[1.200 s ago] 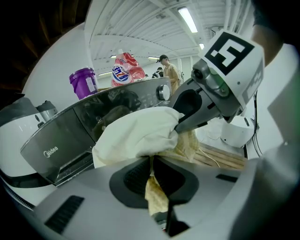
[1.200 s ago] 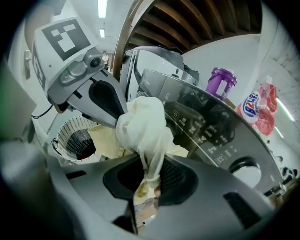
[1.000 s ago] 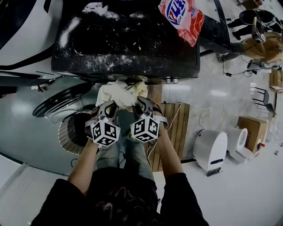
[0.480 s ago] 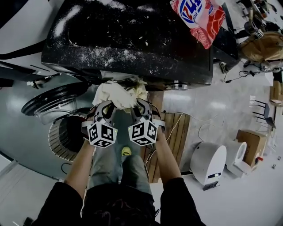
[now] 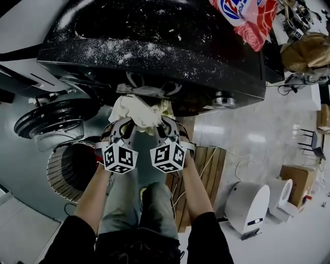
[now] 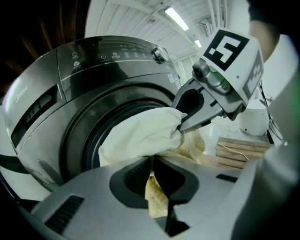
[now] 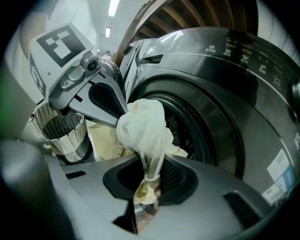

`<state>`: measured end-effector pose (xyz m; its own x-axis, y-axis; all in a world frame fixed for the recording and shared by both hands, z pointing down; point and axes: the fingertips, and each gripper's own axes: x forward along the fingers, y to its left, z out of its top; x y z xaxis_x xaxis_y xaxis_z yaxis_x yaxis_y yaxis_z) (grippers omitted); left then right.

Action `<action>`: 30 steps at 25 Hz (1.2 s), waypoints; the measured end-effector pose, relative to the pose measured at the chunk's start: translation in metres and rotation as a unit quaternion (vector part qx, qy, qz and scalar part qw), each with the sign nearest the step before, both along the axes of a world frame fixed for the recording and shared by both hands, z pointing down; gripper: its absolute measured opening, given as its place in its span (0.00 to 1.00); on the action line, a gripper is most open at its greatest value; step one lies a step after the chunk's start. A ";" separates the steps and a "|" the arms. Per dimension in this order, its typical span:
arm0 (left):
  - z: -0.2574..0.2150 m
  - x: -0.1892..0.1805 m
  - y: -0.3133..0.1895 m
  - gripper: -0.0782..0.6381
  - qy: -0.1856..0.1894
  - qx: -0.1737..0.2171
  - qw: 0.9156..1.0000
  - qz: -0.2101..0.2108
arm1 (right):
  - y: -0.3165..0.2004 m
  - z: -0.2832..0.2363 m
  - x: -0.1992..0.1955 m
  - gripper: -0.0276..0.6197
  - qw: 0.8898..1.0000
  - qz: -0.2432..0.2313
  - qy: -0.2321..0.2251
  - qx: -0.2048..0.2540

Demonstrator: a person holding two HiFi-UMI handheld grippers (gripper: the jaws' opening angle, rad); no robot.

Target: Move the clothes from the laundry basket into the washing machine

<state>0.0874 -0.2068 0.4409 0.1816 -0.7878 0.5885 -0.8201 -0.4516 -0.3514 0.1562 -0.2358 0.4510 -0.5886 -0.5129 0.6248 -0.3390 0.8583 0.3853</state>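
The left tool [image 6: 152,161] has its jaws pressed nearly together on a fold of the cream cloth bundle [image 6: 140,133]. A yellowish strip of the fabric hangs down through the narrow gap. The right tool [image 7: 147,161] pinches a twisted neck of the same bundle in the same way.

In the head view, both tools sit side by side with their marker cubes toward the person. Their tips meet at the bundle.

The bundle is held clear of the floor, directly in front of the round opening of the washing machine [image 5: 154,41]. Whether any of the fabric crosses the opening's rim cannot be determined.

The door [image 5: 54,118] stands open at the left. The woven laundry basket [image 5: 67,170] stands on the floor beneath the door, beside the person's left forearm.

A red-and-white bag [image 5: 247,15] lies on the machine's top. A slatted wooden platform [image 5: 206,165] lies on the floor at the right.
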 end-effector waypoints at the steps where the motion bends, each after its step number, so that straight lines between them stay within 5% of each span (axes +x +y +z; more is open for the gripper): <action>1: 0.005 -0.001 -0.002 0.17 -0.001 0.007 1.000 -0.002 | -0.002 0.006 -0.001 0.15 1.000 0.000 -0.002 0.007; 15: 0.050 -0.017 -0.050 0.17 -0.030 0.109 0.994 -0.002 | -0.046 0.050 -0.014 0.15 0.996 0.026 -0.040 0.079; 30: 0.074 -0.033 -0.099 0.17 -0.034 0.164 0.986 -0.009 | -0.090 0.071 -0.032 0.16 0.986 0.071 -0.105 0.112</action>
